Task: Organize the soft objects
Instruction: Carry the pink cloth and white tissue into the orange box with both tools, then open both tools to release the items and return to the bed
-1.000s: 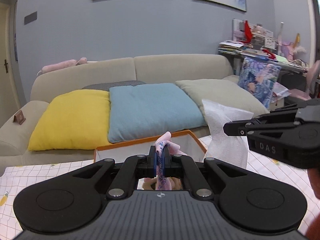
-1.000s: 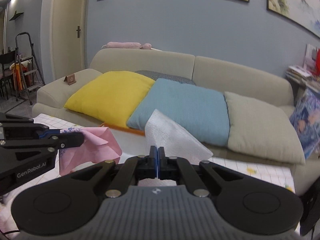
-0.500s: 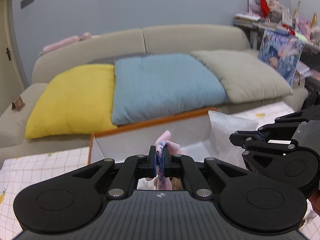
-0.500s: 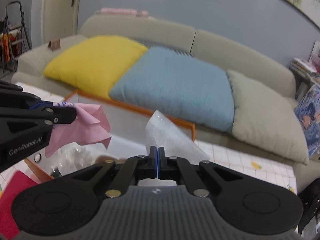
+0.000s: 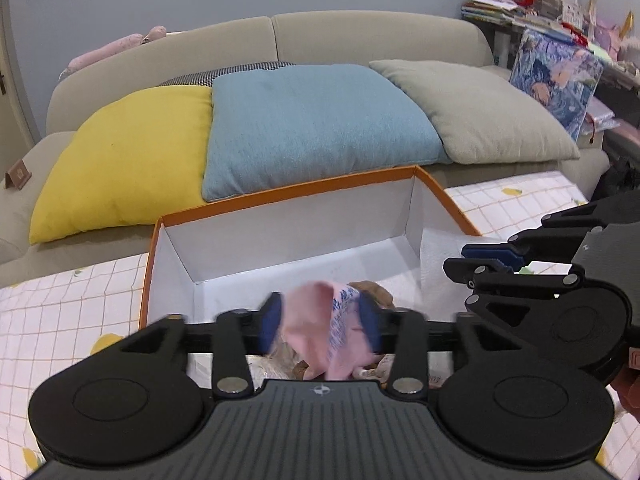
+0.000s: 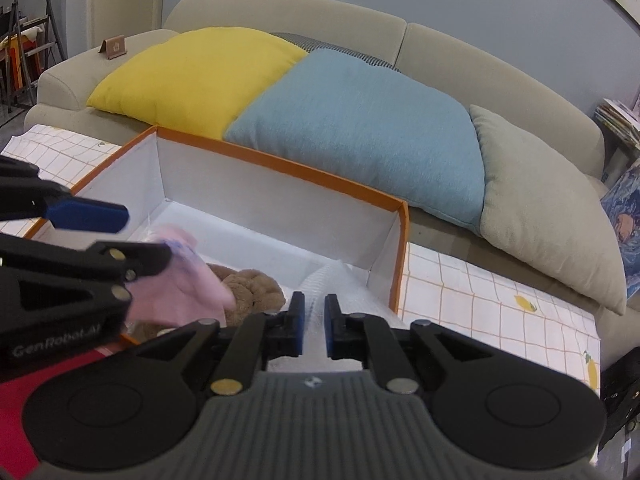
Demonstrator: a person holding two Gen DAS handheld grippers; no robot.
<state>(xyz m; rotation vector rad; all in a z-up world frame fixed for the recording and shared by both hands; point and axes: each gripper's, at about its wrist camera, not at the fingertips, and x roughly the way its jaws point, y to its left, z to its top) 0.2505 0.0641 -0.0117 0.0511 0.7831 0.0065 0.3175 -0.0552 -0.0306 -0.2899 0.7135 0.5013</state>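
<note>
Both jaws apart over box (image 5: 440, 196)

So my left tool (image 5: 320, 322) hangs over the near end of the box (image 5: 280, 240), with the cloth (image 5: 324, 336) between its spread fingers. My right tool (image 6: 313, 330) is at the box's right end, fingers a bit apart around the paper towel (image 6: 340, 280). A plush toy (image 6: 250, 286) lies inside the box, under the cloth. The box sits on the desk (image 5: 60, 312) near its far edge, with the sofa (image 5: 360, 36) right behind and three cushions (image 5: 316, 124) side by side on it.
</note>
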